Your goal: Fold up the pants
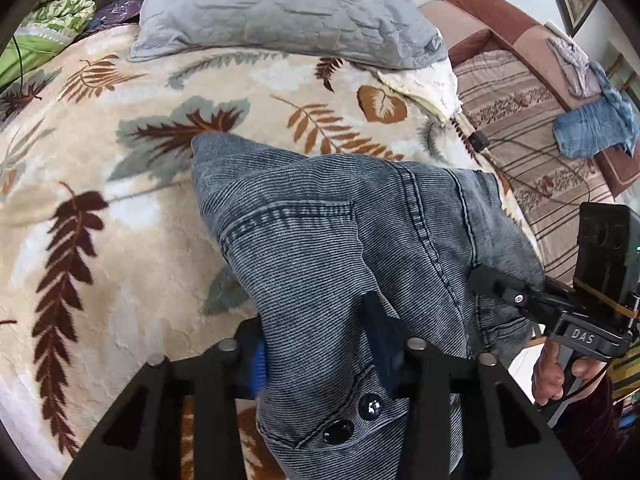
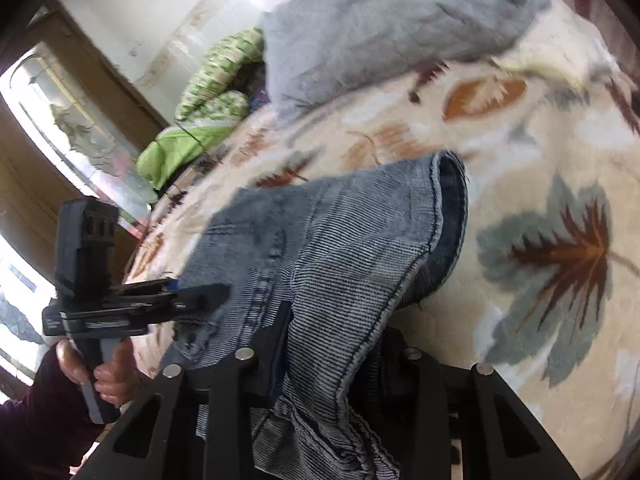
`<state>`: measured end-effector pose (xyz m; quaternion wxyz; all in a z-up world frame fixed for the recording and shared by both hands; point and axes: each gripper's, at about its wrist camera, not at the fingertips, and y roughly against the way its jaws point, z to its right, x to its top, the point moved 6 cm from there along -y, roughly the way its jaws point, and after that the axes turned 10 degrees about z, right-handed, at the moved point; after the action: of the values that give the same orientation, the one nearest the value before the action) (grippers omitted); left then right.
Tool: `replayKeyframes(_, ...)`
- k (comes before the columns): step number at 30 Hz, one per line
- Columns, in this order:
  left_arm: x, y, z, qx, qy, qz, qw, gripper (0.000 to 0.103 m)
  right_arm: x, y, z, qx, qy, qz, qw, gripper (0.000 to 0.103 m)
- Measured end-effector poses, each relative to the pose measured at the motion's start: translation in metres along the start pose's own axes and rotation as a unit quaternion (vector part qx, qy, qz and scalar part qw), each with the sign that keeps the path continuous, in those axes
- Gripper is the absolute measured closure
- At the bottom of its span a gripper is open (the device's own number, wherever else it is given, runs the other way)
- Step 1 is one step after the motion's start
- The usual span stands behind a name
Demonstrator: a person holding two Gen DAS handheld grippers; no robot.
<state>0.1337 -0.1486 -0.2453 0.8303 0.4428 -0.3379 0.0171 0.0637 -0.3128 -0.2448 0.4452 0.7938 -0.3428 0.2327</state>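
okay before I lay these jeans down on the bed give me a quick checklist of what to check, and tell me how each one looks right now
1. Left gripper clamped on the jeans: ok, denim near the two buttons sits between its fingers.
2. Right gripper clamped on the jeans: ok, fabric is bunched between its fingers.
3. Jeans flat and smooth: not ok, they hang bunched and creased between the grippers.
4. Legs lined up: cannot tell, only one hem shows.
5. Landing spot on the leaf-print blanket: ok, bare blanket shows beside the jeans.
6. Clear of the gray pillow: ok, the pillow lies beyond the jeans, with blanket between them.
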Motion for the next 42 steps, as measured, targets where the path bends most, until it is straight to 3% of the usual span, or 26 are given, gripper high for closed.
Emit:
replayKeyframes(8,0.067,0.032,-0.013,0.023,-0.019,0.067,0.9973,0.065,0.068,-0.008,-0.036,0.016,0.036,0.043,0.998,0.068)
replayKeyframes(12,0.094,0.007,-0.046,0.085,-0.022,0.067,0.9939,0.064,0.094,-0.049,-0.03,0.021,0.026,0.035,0.999,0.068)
replayKeyframes(14,0.092,-0.019,-0.07,0.131,-0.015,0.045,0.9903,0.061,0.092,-0.086,-0.019,0.02,0.008,0.003,1.0,0.068)
replayKeyframes(15,0.088,-0.035,-0.081,0.152,-0.014,0.029,0.9878,0.06,0.088,-0.102,-0.013,0.012,-0.001,-0.016,1.0,0.064)
replayKeyframes(16,0.083,-0.046,-0.09,0.171,-0.017,0.018,0.985,0.05,0.081,-0.121,-0.003,-0.014,-0.008,-0.038,0.999,0.06)
replayKeyframes(17,0.078,-0.053,-0.096,0.185,-0.02,0.021,0.9823,0.038,0.074,-0.135,0.006,-0.047,-0.004,-0.054,0.997,0.053)
replayKeyframes(18,0.078,-0.051,-0.097,0.193,-0.02,0.033,0.9805,0.035,0.068,-0.146,0.014,-0.076,0.002,-0.066,0.995,0.038)
replayKeyframes(19,0.078,-0.047,-0.096,0.2,-0.022,0.041,0.9788,0.034,0.063,-0.15,0.017,-0.081,-0.002,-0.069,0.994,0.036)
replayKeyframes(21,0.078,-0.035,-0.088,0.207,-0.036,0.049,0.9764,0.034,0.066,-0.141,0.017,-0.075,-0.015,-0.055,0.996,0.036)
replayKeyframes(24,0.082,-0.003,-0.07,0.236,-0.069,0.085,0.9655,0.033,0.073,-0.113,0.01,-0.075,-0.016,-0.029,0.997,0.036)
replayKeyframes(30,0.079,0.079,-0.022,0.266,-0.104,0.167,0.9438,0.023,0.077,-0.033,-0.027,-0.054,0.003,0.03,0.998,0.036)
replayKeyframes(36,0.067,0.145,0.009,0.282,-0.104,0.211,0.9301,0.018,0.068,0.05,-0.08,-0.038,0.038,0.089,0.995,0.036)
replayKeyframes(42,0.05,0.197,0.027,0.297,-0.095,0.248,0.9171,0.01,0.059,0.103,-0.12,-0.051,0.078,0.129,0.987,0.034)
